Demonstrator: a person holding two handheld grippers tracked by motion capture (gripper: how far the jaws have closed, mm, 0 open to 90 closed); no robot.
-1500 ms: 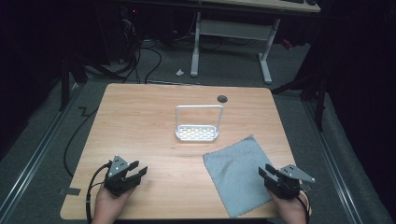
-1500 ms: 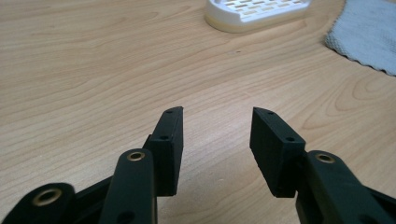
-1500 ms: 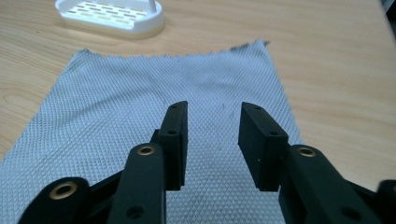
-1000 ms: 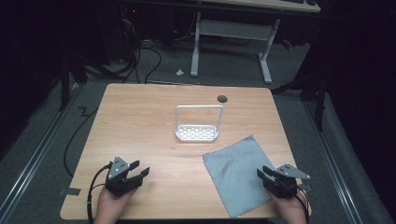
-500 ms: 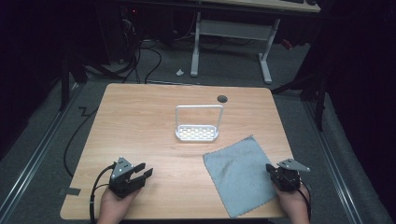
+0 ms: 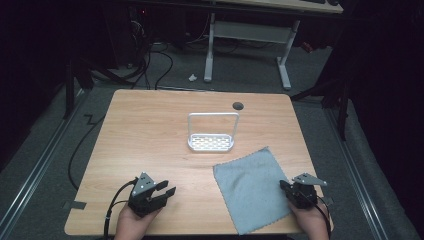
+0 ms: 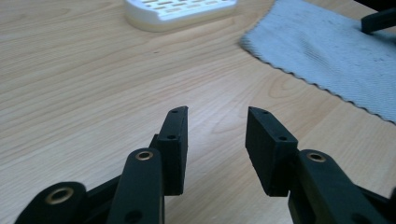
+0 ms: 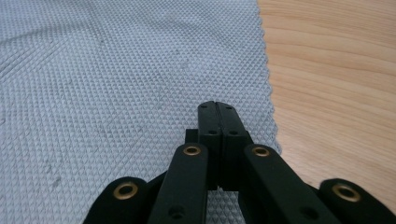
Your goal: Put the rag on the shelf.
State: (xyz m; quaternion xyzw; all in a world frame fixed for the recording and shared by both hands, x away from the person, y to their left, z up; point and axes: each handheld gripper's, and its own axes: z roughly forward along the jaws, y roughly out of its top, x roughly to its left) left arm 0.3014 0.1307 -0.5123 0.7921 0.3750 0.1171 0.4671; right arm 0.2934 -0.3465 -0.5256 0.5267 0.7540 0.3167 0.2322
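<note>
A grey cloth (image 6: pixel 250 192) lies flat on the front right of the wooden table (image 6: pixel 150 130). My right gripper (image 6: pixel 284 186) sits at the cloth's right edge, pointing left. In the right gripper view its jaws (image 8: pixel 217 106) are shut together just over the cloth (image 8: pixel 116 70), with no fabric seen between them. My left gripper (image 6: pixel 166 190) rests at the front left, aimed towards the cloth (image 7: pixel 336 51). Its jaws (image 7: pixel 217 126) are open over bare wood; they have just narrowed and then widened a little, with nothing between them.
A white perforated tray with an upright wire handle (image 6: pixel 212 142) stands mid-table behind the cloth, its base also in the left gripper view (image 7: pixel 177 9). A dark round hole (image 6: pixel 238 105) marks the far side of the table. Cables and desk legs lie on the floor beyond.
The right gripper's jaws have closed from partly open to shut. The left gripper has slid a little to the right and its jaws have narrowed.
</note>
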